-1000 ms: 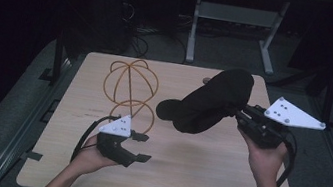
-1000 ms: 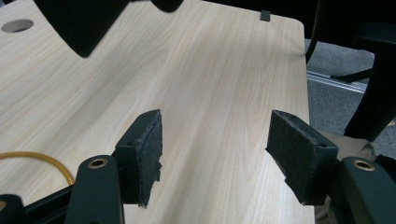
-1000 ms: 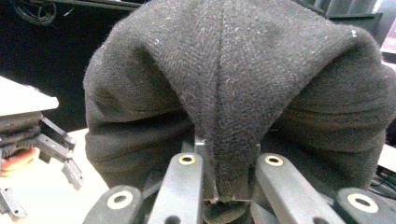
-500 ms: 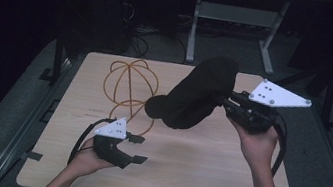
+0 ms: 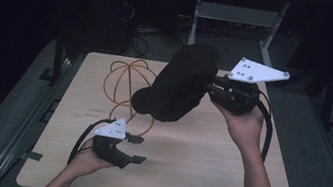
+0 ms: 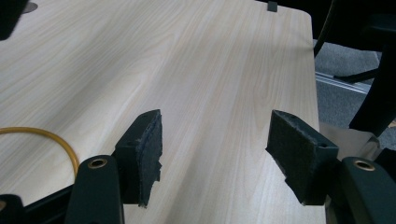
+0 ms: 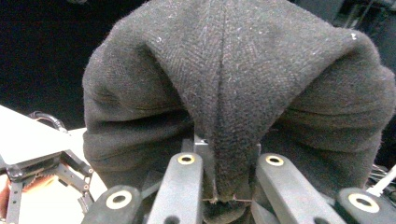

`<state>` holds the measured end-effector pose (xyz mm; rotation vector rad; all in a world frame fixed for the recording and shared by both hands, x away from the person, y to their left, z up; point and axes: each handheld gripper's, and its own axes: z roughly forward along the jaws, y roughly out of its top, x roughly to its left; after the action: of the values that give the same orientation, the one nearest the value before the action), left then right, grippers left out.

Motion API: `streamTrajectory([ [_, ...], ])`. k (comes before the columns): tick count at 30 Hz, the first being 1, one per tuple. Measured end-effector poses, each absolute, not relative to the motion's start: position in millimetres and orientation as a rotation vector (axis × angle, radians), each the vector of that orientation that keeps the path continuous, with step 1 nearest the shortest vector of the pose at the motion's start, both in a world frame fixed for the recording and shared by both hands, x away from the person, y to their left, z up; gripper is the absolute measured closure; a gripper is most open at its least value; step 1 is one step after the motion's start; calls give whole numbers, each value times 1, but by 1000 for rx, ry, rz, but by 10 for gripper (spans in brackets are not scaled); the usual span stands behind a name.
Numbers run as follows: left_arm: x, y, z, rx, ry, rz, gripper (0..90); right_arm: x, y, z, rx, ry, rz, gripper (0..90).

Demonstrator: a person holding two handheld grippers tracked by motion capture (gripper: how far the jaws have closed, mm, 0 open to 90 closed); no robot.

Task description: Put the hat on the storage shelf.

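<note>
The right gripper (image 5: 213, 88) has its fingers clamped on the hat (image 5: 180, 88), lifted clear of the tabletop (image 5: 203, 170); the left gripper (image 5: 133, 149), fingers spread, waits near. Hat unplaced yet.

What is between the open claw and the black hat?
In the high view, the orange wire frame stands between the left gripper and the hat.

Pale wood-grain table (image 5: 194, 163), light beige with fine streaks. Black woollen hat (image 5: 181, 83), herringbone weave flecked with pale lint in the right gripper view (image 7: 233, 70). Orange-yellow wire frame (image 5: 126, 82). Black left gripper (image 5: 134, 149) under a white plate, dark grey pads (image 6: 149, 149). Black right gripper (image 5: 211, 85), white plate, brass-coloured rivets.
</note>
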<state>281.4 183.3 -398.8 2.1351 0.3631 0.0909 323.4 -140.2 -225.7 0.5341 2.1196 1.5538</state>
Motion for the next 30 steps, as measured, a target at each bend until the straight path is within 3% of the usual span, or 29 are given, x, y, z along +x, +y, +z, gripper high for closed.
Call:
streamTrajectory([
  [30,280,180,-404,2136,322,91,349,408,-50,-182,431,2357,1443,837],
])
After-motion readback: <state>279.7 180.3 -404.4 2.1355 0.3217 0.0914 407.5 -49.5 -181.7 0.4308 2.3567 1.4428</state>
